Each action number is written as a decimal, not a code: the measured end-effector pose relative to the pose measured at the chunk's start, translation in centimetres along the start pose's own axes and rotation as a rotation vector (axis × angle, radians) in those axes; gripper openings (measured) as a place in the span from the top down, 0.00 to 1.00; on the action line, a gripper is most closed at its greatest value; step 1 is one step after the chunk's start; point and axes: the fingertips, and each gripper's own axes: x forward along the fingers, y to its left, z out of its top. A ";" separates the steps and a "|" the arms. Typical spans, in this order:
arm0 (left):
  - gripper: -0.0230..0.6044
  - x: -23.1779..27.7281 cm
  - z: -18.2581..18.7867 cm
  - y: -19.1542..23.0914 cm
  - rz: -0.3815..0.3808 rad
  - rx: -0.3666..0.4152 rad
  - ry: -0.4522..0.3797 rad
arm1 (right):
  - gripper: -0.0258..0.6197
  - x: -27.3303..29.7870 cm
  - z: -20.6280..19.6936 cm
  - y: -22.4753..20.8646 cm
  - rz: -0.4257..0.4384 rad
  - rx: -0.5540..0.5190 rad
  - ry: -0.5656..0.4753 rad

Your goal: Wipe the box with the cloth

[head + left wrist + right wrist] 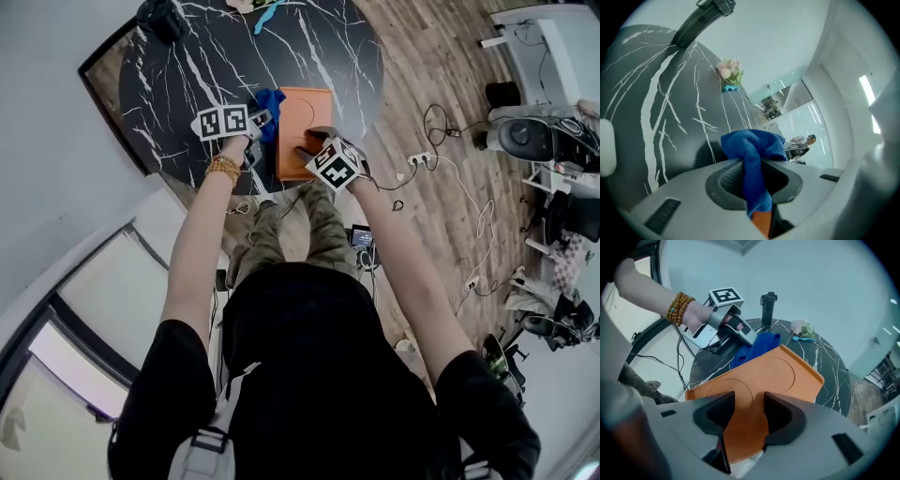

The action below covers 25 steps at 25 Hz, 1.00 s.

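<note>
An orange box (305, 117) lies on the black marble table (187, 75), near its front edge. My left gripper (261, 117) is at the box's left side, shut on a bunched blue cloth (272, 101). In the left gripper view the cloth (752, 143) fills the gap of the left gripper (757, 173), with a sliver of orange below it. My right gripper (307, 142) points steeply down onto the box's near end. In the right gripper view the box lid (764, 376) runs between the right gripper's (747, 401) pads, which press on its near edge.
A black flask (768, 308) and a small bunch of flowers (802, 328) stand at the table's far side. A wall lies left of the table. Cables and a power strip (422, 157) trail over the wooden floor on the right, beside the person's legs.
</note>
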 end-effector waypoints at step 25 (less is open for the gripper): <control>0.84 -1.3 -21.8 -5.2 0.045 -0.602 -0.441 | 0.67 0.0 0.0 -0.1 -0.051 0.059 -0.172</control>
